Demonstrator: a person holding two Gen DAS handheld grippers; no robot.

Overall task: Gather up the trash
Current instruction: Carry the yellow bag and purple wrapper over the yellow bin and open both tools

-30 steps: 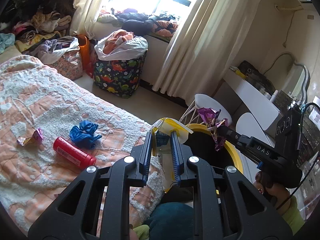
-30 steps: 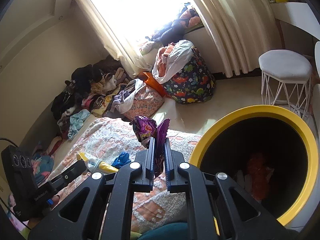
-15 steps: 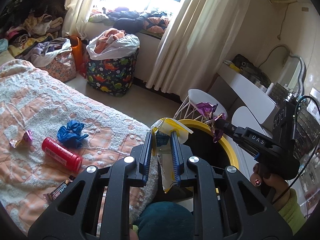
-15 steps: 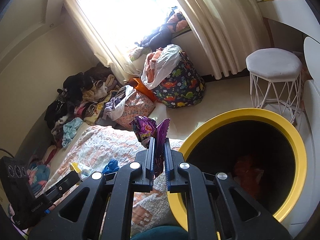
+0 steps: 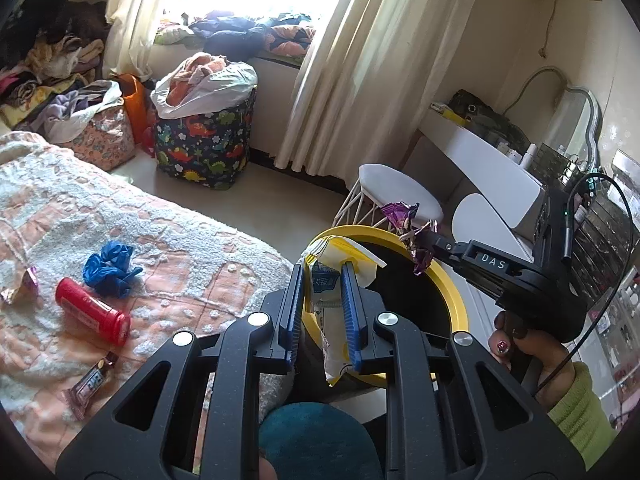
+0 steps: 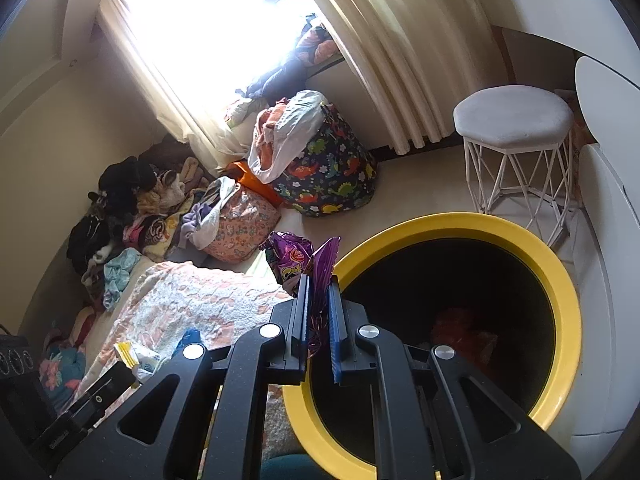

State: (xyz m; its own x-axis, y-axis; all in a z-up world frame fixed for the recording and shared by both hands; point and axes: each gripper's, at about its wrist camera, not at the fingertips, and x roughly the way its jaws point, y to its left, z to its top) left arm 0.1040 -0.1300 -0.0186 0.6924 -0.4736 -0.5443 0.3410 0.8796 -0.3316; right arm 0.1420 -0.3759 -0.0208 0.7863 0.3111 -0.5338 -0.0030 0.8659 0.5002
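Left hand-held gripper (image 5: 322, 280) is clamped on a white-and-yellow wrapper (image 5: 340, 256), right hand-held gripper (image 6: 318, 292) is clamped on a purple foil wrapper (image 6: 304, 260), and both sit at the rim of the yellow-rimmed bin (image 6: 560, 280) just ahead, neither dropped yet. Some trash already lies inside the bin; left of the left hand-held gripper on the bed (image 5: 180, 240) remain a red tube (image 5: 92, 312), a crumpled blue glove (image 5: 112, 268), a snack bar wrapper (image 5: 90, 384) and a foil scrap (image 5: 20, 286), so roughly midway.

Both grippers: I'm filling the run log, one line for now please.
left gripper: shut on yellow-white wrapper | right gripper: shut on purple wrapper | both at yellow-rimmed bin
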